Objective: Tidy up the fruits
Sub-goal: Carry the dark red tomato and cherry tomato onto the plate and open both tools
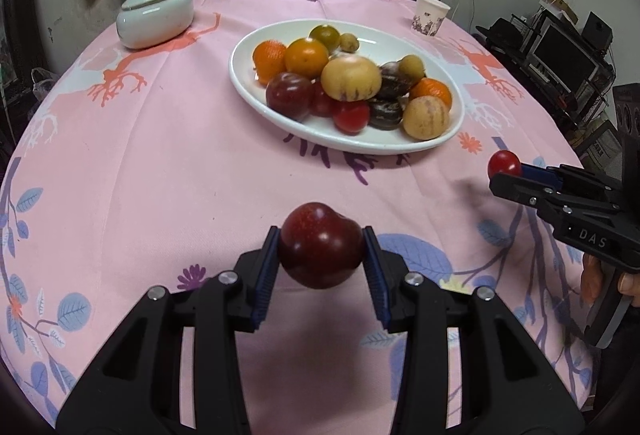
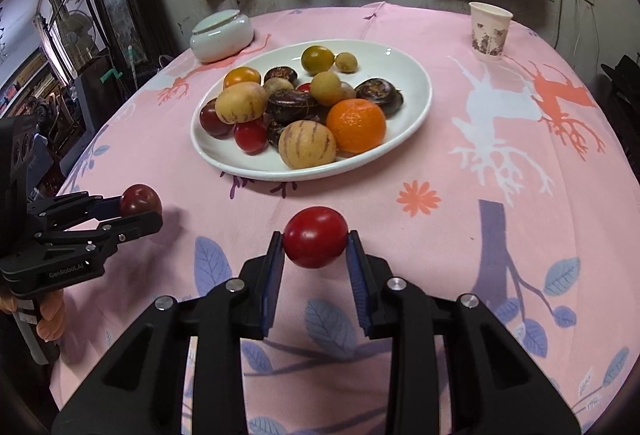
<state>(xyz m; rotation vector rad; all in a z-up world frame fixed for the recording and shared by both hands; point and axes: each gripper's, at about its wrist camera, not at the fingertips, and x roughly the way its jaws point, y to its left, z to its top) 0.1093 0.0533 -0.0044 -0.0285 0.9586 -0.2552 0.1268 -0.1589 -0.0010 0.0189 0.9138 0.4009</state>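
A white oval plate (image 1: 248, 75) (image 2: 416, 75) in the middle of the pink table holds several fruits: oranges, striped yellow melons, dark plums, red tomatoes. My left gripper (image 1: 320, 255) (image 2: 138, 211) is shut on a dark red plum (image 1: 320, 243) (image 2: 140, 200) and holds it above the cloth, in front of the plate. My right gripper (image 2: 316, 239) (image 1: 506, 171) is shut on a red tomato (image 2: 316, 235) (image 1: 504, 163), also above the cloth, to the right of the left gripper.
A pale green lidded jar (image 1: 156, 15) (image 2: 222, 35) stands at the back left. A paper cup (image 1: 430, 15) (image 2: 490, 29) stands at the back right. Pink patterned tablecloth (image 1: 160, 175) covers the table; curtains and a wall lie behind.
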